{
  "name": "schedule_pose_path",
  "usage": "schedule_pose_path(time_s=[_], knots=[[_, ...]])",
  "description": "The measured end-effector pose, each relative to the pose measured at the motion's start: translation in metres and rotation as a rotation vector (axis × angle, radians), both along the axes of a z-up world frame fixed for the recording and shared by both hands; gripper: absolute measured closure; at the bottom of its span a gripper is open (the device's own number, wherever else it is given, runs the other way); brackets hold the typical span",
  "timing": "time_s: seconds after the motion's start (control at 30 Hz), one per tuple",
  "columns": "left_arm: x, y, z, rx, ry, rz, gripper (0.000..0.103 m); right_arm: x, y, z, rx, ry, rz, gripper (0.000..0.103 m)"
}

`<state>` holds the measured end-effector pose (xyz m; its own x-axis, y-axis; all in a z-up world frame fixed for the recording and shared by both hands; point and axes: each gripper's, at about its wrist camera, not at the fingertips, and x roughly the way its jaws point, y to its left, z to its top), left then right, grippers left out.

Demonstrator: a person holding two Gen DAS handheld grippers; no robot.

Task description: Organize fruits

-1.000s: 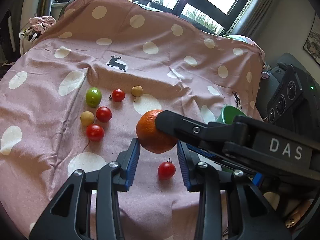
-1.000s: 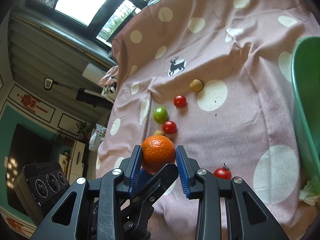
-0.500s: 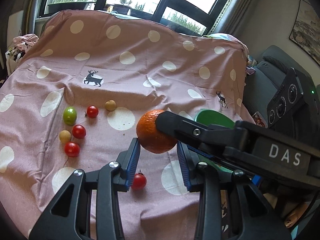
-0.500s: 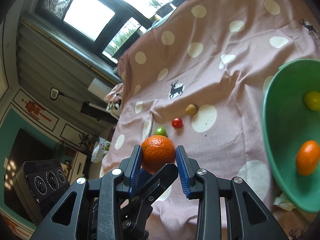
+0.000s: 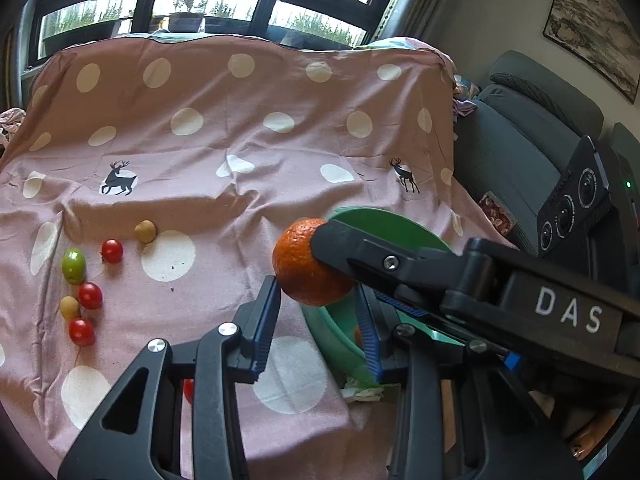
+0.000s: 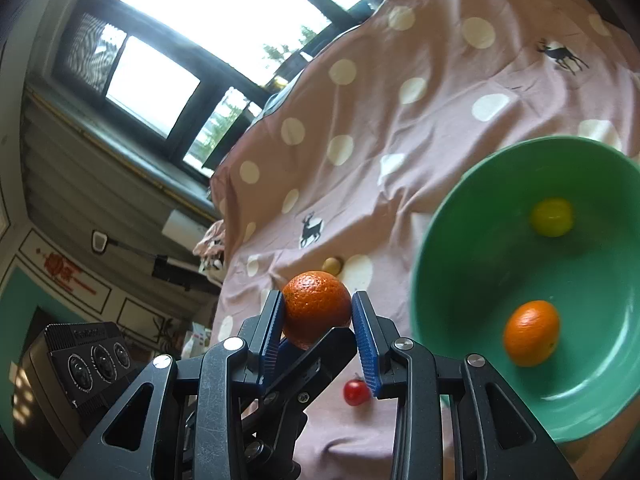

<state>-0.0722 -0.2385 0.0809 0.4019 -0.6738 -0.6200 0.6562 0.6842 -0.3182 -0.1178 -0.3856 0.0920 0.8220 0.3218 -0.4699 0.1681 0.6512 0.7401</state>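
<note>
1. Orange (image 6: 317,306): held off the cloth, pinched between the blue pads of the right gripper (image 6: 318,322); seen from the left wrist as (image 5: 310,267), with that gripper's black finger laid against it.
2. Left gripper (image 5: 318,322): jaws set narrow, blue pads either side of the orange and just under it; whether they press on it cannot be told.
3. Writing: white letters "DAS" (image 5: 568,314) on the right gripper's body. A black box with three round lenses (image 6: 86,364) carries faint lettering, unreadable.
4. Green bowl (image 6: 452,240): on the cloth, to the right of the held orange; inside lie a second orange (image 6: 531,333) and a yellow-green fruit (image 6: 551,217), well apart.
5. Pink cloth (image 5: 248,120): white dots, black deer prints, draped over the worktop.
6. Loose fruit, left side of cloth: green one (image 5: 73,266), three red tomatoes (image 5: 112,251), two tan fruits (image 5: 145,231).
7. One more tomato (image 6: 356,392), beside the bowl.
</note>
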Motion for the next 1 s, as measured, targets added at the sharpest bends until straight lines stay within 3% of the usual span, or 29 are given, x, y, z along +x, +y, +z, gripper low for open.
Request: schedule_pose_path(time_s=[1.0], knots=[[-0.009, -0.073, -0.02, 0.046, 0.084, -0.188, 0.066, -0.037, -0.058, -0.017, 0.008, 0.092, -0.22, 0.066]])
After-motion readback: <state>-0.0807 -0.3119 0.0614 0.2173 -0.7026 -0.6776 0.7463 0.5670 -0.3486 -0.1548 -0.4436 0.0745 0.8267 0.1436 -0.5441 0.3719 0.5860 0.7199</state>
